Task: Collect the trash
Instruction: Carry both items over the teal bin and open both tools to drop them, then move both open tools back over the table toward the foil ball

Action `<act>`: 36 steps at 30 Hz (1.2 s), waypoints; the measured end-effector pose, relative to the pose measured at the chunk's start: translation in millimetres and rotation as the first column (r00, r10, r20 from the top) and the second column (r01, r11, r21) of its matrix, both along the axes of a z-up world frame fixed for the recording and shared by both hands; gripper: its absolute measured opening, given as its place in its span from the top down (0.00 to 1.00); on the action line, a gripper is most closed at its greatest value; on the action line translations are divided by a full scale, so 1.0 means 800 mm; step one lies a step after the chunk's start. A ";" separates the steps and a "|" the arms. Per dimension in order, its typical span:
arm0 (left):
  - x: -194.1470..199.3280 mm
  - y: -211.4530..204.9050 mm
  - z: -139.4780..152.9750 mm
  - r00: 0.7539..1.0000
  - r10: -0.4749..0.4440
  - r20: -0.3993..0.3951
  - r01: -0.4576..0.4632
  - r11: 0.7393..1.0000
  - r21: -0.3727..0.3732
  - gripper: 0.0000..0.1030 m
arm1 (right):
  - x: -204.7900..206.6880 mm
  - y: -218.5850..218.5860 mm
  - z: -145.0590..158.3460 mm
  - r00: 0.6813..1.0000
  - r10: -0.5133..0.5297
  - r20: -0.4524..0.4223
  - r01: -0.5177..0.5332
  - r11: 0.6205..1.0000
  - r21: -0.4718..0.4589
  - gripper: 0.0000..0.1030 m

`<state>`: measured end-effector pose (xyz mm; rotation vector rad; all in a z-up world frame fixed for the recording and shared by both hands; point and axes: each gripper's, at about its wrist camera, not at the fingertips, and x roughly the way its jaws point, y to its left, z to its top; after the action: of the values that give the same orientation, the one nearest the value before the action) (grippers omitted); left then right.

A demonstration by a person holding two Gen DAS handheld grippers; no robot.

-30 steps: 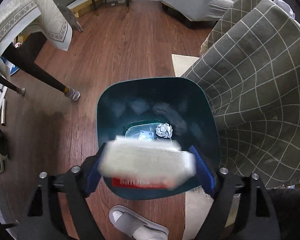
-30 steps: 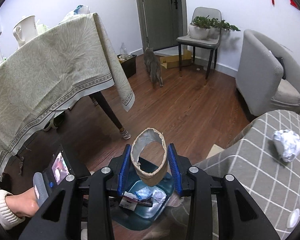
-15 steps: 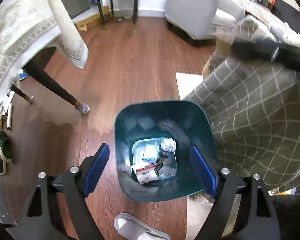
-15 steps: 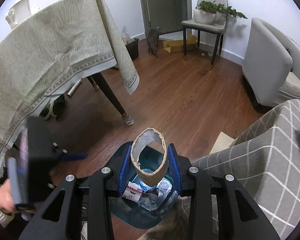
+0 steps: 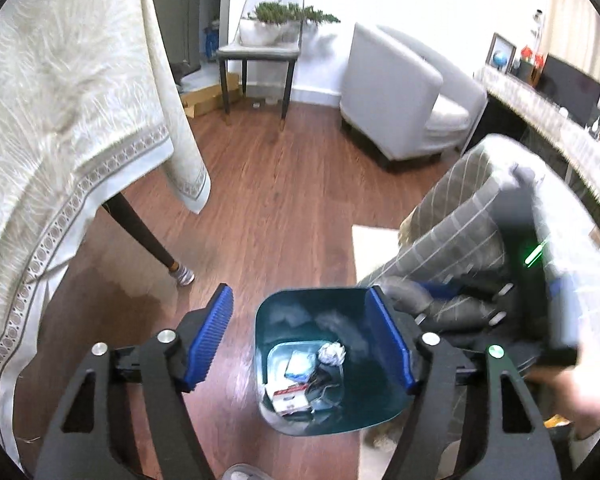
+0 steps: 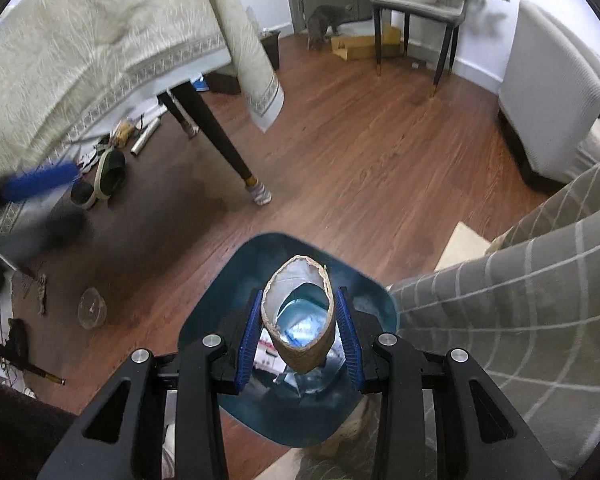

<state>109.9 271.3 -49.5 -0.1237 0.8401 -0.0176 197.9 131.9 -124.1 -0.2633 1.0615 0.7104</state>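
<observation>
A teal trash bin [image 5: 364, 412] stands on the wood floor beside a checked grey cover. It holds a white and red box [image 5: 289, 395], a foil ball [image 5: 332, 353] and other scraps. My left gripper [image 5: 306, 338] is open and empty above the bin's near rim. My right gripper [image 6: 298, 334] is shut on a cardboard tube [image 6: 300, 320] and holds it directly over the bin [image 6: 227, 308]. The right gripper shows blurred at the right of the left wrist view [image 5: 540, 280].
A table with a cream cloth [image 5: 59, 120] and dark leg [image 5: 143, 236] stands to the left. A checked grey cover [image 6: 520, 320] lies to the right. A chair [image 5: 259, 56], white armchair [image 5: 400, 92], cat [image 6: 326, 20], shoes [image 6: 107, 172] and a clear lid [image 6: 92, 307] lie around.
My left gripper has let the white and red box fall into the bin and has lifted away, open. My right gripper has carried the cardboard tube down over the bin.
</observation>
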 end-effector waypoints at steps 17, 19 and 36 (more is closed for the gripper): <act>-0.023 -0.016 0.104 0.979 -0.050 0.199 0.069 0.993 -0.093 0.46 | -0.029 0.024 -0.056 0.996 0.065 -0.065 -0.072 0.992 -0.106 0.45; -0.025 -0.020 0.113 0.975 -0.058 0.214 0.079 0.993 -0.092 0.46 | -0.033 0.027 -0.046 0.997 0.066 -0.046 -0.070 0.992 -0.103 0.45; -0.033 -0.059 0.174 0.943 -0.071 0.326 0.094 0.994 -0.056 0.41 | -0.041 -0.039 0.095 0.986 -0.004 0.168 -0.013 0.995 0.099 0.39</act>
<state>83.6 223.8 89.9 -0.1481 0.5152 -0.1436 164.7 100.9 -48.0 -0.2357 0.8630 0.7300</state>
